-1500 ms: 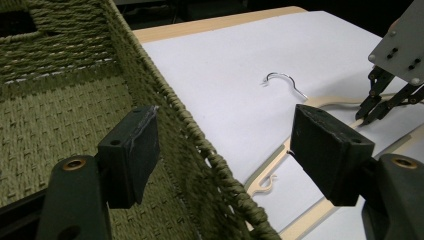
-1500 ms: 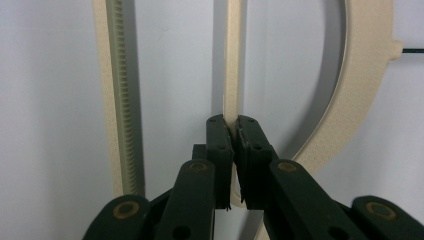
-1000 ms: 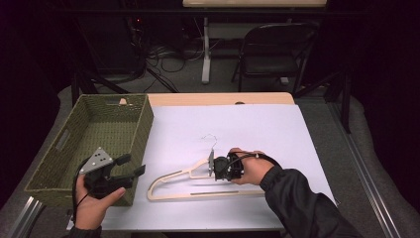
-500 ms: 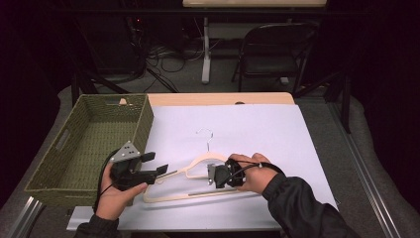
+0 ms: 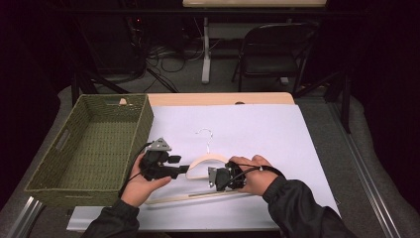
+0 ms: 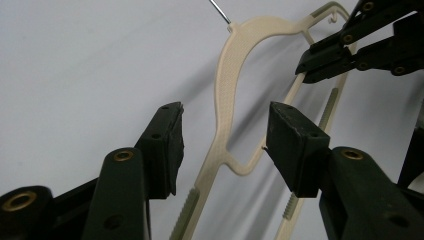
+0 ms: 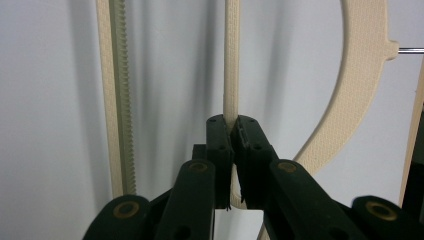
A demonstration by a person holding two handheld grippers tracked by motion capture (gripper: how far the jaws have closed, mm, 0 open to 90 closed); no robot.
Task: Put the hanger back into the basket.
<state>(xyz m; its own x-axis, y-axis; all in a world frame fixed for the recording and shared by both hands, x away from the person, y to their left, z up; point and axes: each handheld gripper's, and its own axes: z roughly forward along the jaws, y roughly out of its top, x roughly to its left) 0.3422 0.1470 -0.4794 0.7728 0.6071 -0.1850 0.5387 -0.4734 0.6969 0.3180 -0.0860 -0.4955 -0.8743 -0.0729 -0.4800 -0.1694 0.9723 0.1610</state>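
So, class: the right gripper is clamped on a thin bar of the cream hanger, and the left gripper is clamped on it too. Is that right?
Not quite. The right gripper is shut on the hanger, but the left gripper is open: in the left gripper view its jaws stand apart on either side of the hanger's arm.

Cream hanger [image 5: 198, 163] is lying on white sheet [image 5: 277, 134], metal hook [image 5: 205, 135] pointing away from the person. Right gripper [image 5: 214, 177] is sitting at hanger's middle, left gripper [image 5: 182, 169] at its left shoulder. Green woven basket [image 5: 143, 124] is standing just left, beside left gripper.
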